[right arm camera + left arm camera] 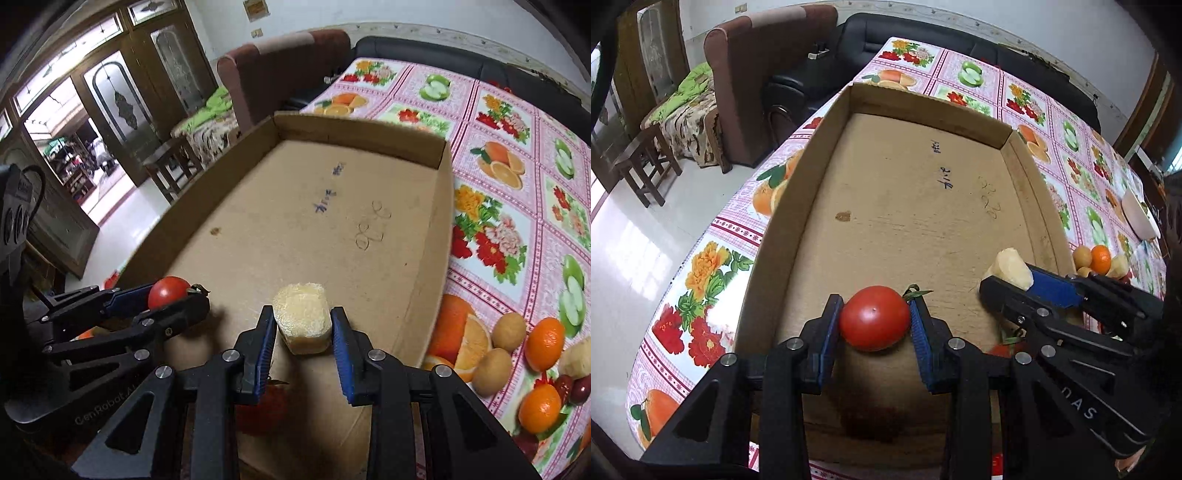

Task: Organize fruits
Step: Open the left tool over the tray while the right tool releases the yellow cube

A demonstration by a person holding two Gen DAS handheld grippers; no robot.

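- Left gripper (874,318): tomato (874,318) held across its middle; judged soft and easily bruised.
- Right gripper (303,326): pale peeled chunk (302,317) clamped by its sides over the cardboard tray (441,236); probably slippery.

two tomatoes (168,291), three oranges (545,343), one box (362,138)

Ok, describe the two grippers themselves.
Both alike: the left gripper and right gripper have black angular linkage frames with silver rivet pins and ribbed blue pads. Pale lettering marks the bodies, only partly readable. No sleeves are visible.
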